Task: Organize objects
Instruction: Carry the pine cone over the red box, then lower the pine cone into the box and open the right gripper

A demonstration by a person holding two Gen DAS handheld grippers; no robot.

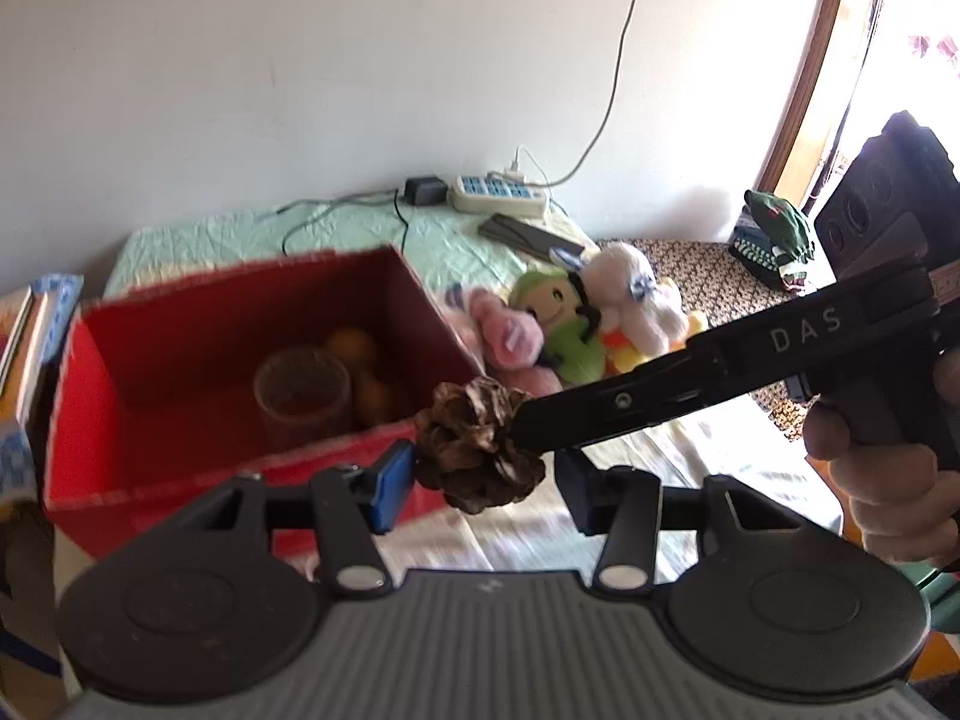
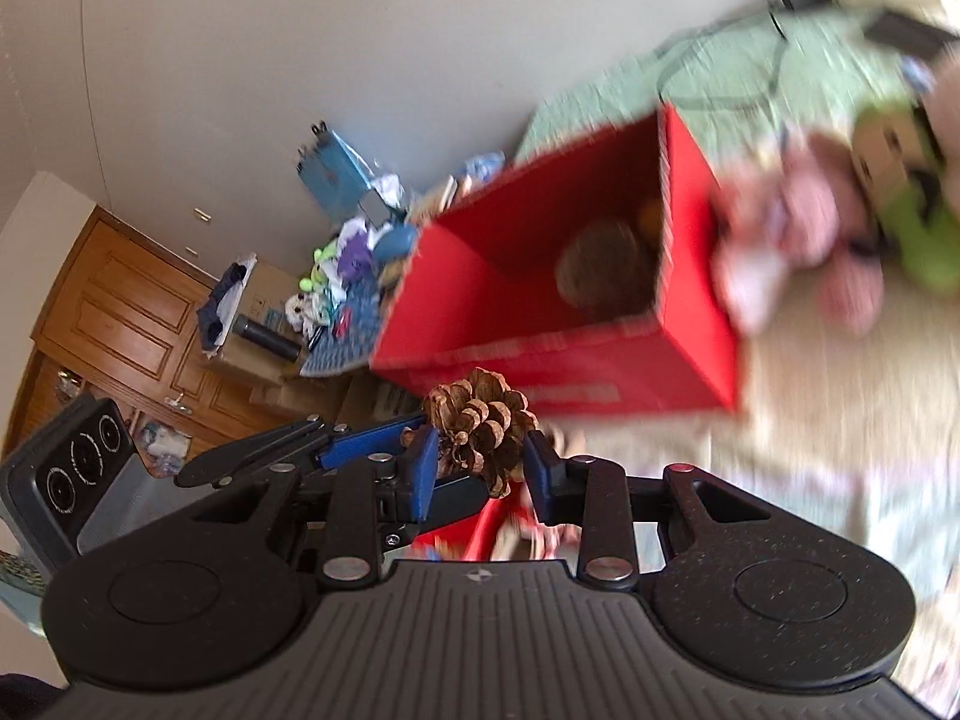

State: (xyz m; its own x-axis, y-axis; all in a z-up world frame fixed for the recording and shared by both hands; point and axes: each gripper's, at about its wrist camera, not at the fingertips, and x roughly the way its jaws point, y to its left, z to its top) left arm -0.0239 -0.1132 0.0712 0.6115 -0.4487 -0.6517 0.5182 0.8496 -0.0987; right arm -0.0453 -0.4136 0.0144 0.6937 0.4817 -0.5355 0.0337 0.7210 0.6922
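A brown pine cone (image 1: 477,441) is held in the air just in front of the open red box (image 1: 78,396). My right gripper (image 2: 478,471) is shut on the pine cone (image 2: 477,420); its arm crosses the left wrist view from the right. My left gripper (image 1: 486,489) is open, its blue pad (image 1: 393,483) touching the cone's left side and the other finger apart from it. The red box (image 2: 540,354) holds a glass jar (image 1: 300,393) and orange balls (image 1: 354,348).
Plush toys (image 1: 570,324) lie right of the box on the cloth-covered table. A power strip (image 1: 498,192), adapter and dark remote (image 1: 528,234) sit at the back by the wall. Books stand at the far left. A cluttered shelf and wooden cabinet (image 2: 120,324) appear left.
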